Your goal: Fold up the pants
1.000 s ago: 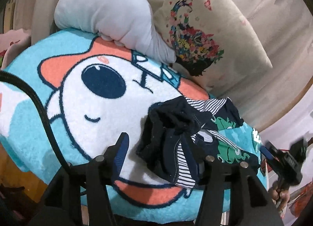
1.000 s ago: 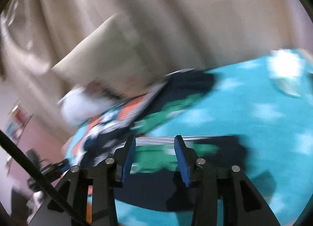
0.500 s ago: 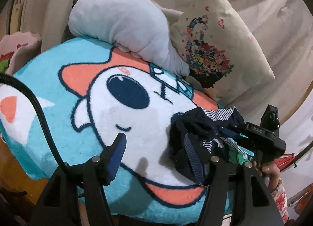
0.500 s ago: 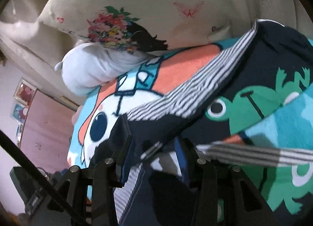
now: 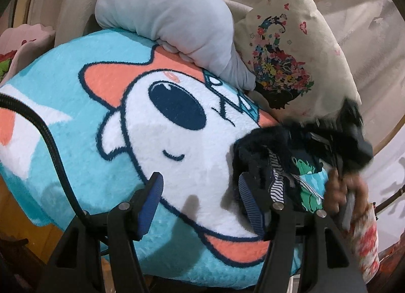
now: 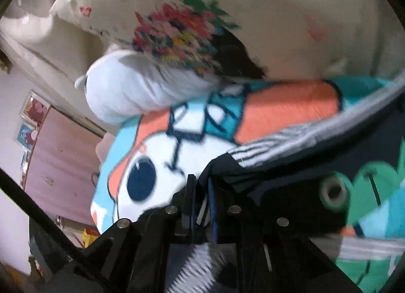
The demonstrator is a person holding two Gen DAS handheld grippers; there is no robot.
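Note:
The pants [image 5: 281, 163] are dark navy with striped trim and green frog prints. They lie bunched at the right of a round cartoon-face blanket [image 5: 141, 125]. My left gripper [image 5: 200, 196] is open and empty, hovering over the blanket just left of the pants. My right gripper [image 6: 201, 191] is shut on a navy edge of the pants [image 6: 291, 181], with striped trim between its blue pads. In the left wrist view the right gripper [image 5: 349, 138] appears blurred above the pants, held by a hand.
A grey plush pillow [image 5: 172, 22] and a cream floral cushion [image 5: 291, 47] lie at the blanket's far edge against a beige backrest. A pink cabinet [image 6: 60, 156] stands beyond the blanket's left side. The blanket's near rim drops off below my left gripper.
My right gripper has closed on the pants edge; half a second ago its jaws were apart. The left gripper has shifted left, so the pants sit further right in its view.

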